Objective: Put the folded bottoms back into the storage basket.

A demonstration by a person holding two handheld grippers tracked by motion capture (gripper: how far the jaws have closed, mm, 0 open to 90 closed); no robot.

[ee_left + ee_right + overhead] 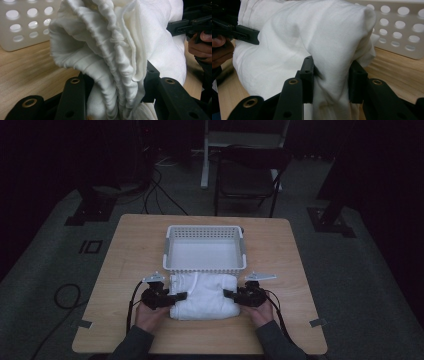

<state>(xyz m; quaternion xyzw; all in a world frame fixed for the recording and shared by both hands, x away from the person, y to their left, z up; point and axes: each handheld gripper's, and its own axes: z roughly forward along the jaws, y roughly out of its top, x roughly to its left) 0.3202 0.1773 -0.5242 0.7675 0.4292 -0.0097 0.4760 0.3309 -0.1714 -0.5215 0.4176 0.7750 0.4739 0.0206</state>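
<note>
Cloth [204, 296]: white, folded into a thick soft bundle, lying on the bench [125, 250] just in front of the white basket [205, 249], its far edge touching or nearly touching the basket's near wall. Light by the look of it, limp, certain to sag in the middle if lifted by the ends alone. Not slippery, not fragile; layered, though, with a gathered elastic hem [110, 50] on the left end, so loose folds likely to slide apart unless pinched right through the stack. Best taken where already taken: one end each side, deep enough to catch every layer.

Left tongs [176, 296] closed on the left end of the cloth, pads pressing a bunched wad of folds in the left gripper view. Right tongs [230, 295] closed on the right end, fabric drawn into a pinched ridge between the pads [308, 75]. Both lying low over the bench, pointing inward toward each other, hands [150, 312] behind and below, forearms coming in from the near edge. Bundle seemingly lifted a little at the ends in the gripper views, though hard to tell for sure. Basket empty, open side up, directly beyond the load; short carry forward and over its near wall probably wanted next.
</note>
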